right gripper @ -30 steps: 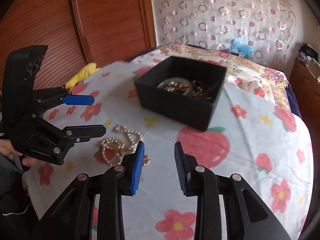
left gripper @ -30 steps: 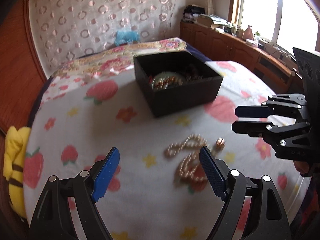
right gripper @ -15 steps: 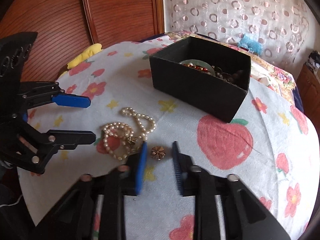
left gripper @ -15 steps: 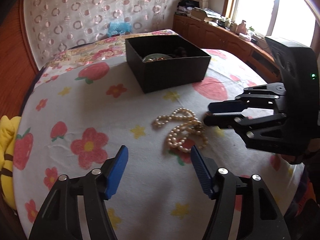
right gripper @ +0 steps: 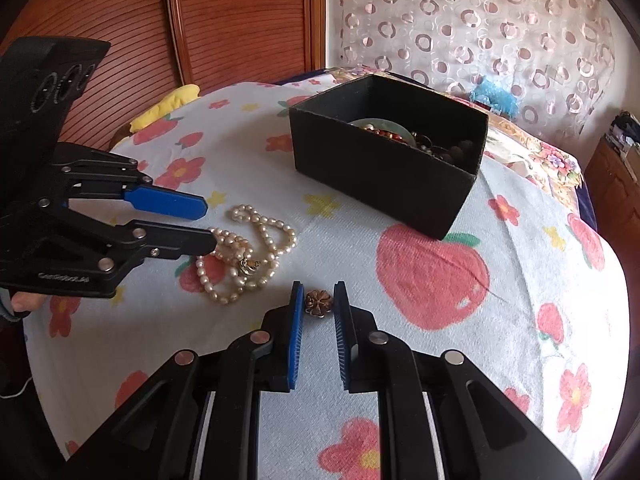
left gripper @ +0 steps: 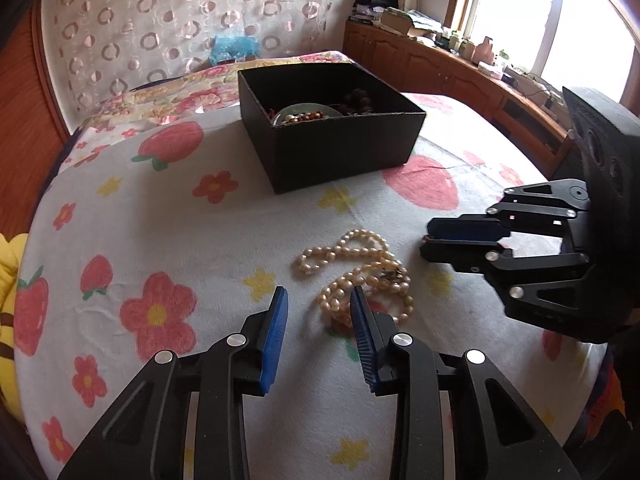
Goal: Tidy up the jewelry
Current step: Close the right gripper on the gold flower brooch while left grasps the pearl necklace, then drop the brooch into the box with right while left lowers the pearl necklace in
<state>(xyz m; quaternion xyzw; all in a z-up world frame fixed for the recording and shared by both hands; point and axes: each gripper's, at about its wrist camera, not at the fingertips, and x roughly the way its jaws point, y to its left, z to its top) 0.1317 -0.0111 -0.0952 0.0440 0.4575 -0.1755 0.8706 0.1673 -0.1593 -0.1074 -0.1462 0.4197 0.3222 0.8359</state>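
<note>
A pearl necklace [left gripper: 360,272] lies coiled on the flowered cloth; it also shows in the right wrist view [right gripper: 244,252]. My left gripper [left gripper: 318,300] is open, low over the cloth, its right finger at the coil's near edge. A small brown flower-shaped brooch [right gripper: 319,303] lies on the cloth between the tips of my right gripper [right gripper: 318,294], which stands narrowly open around it without touching. A black open box [left gripper: 328,128] with beads and a green bangle inside stands behind; it also shows in the right wrist view [right gripper: 384,160].
The table is round and covered with a white cloth [left gripper: 160,216] printed with strawberries and flowers. A yellow soft toy [right gripper: 168,104] lies at the far left edge. Wooden cabinets [left gripper: 440,68] and a window are at the right.
My left gripper has narrowed and moved in to the necklace's near edge. My right gripper has come down and forward, so the brooch now sits between its tips.
</note>
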